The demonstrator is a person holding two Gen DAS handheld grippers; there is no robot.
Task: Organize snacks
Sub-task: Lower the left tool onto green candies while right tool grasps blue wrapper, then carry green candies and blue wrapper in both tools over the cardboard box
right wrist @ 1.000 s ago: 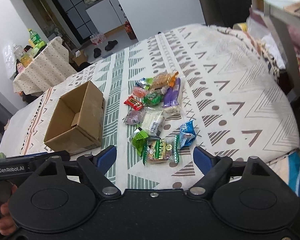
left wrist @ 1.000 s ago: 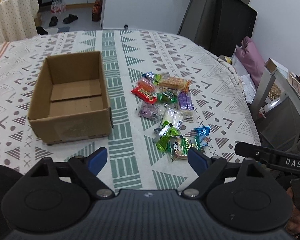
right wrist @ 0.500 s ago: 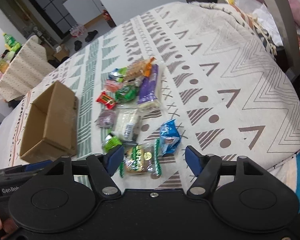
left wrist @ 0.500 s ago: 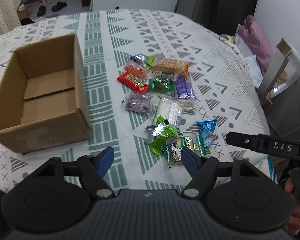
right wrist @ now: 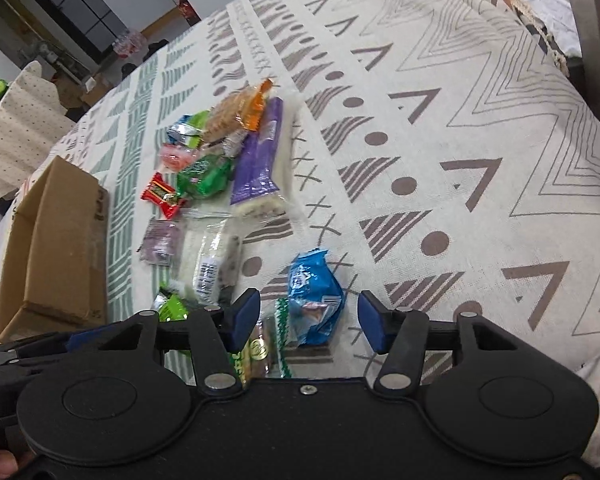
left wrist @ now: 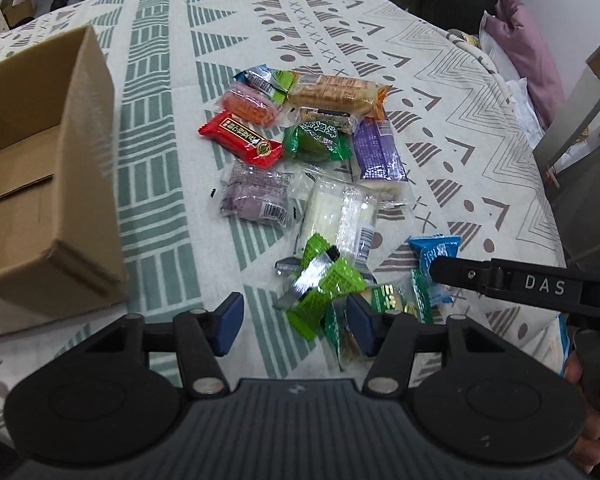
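Snacks lie in a loose pile on the patterned tablecloth (left wrist: pixel 440 60) of the surface, just right of an empty cardboard box (left wrist: pixel 48 184). The left gripper (left wrist: pixel 294 318) hangs released above a lime-green packet (left wrist: pixel 324 280) at the pile's near edge. The right gripper (right wrist: pixel 309 316) is spread wide too, a blue packet (right wrist: pixel 314 294) between its fingers, untouched.
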